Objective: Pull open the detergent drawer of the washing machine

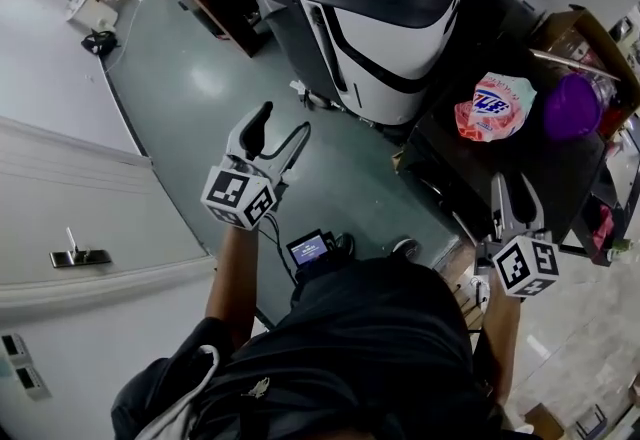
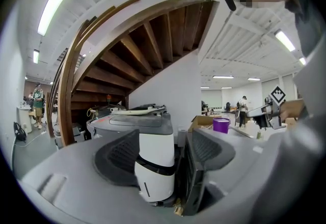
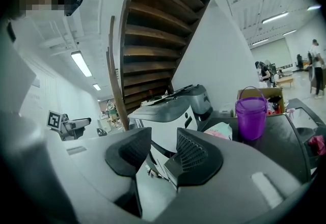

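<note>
The washing machine, white-fronted with a dark grey lid and a black stripe, stands on the floor ahead of me at the top centre. I cannot pick out its detergent drawer in any view. My left gripper is held in the air short of the machine, open and empty. Its two jaws frame the machine's white front. My right gripper hovers over the near edge of the black table, also open with nothing between its pads. In the right gripper view the machine shows beyond the jaws.
A black table stands right of the machine, with a pink and white detergent bag, a purple bucket and a cardboard box. At the left are a white door with a handle. A small screen device is near my feet. Wooden stairs rise behind the machine.
</note>
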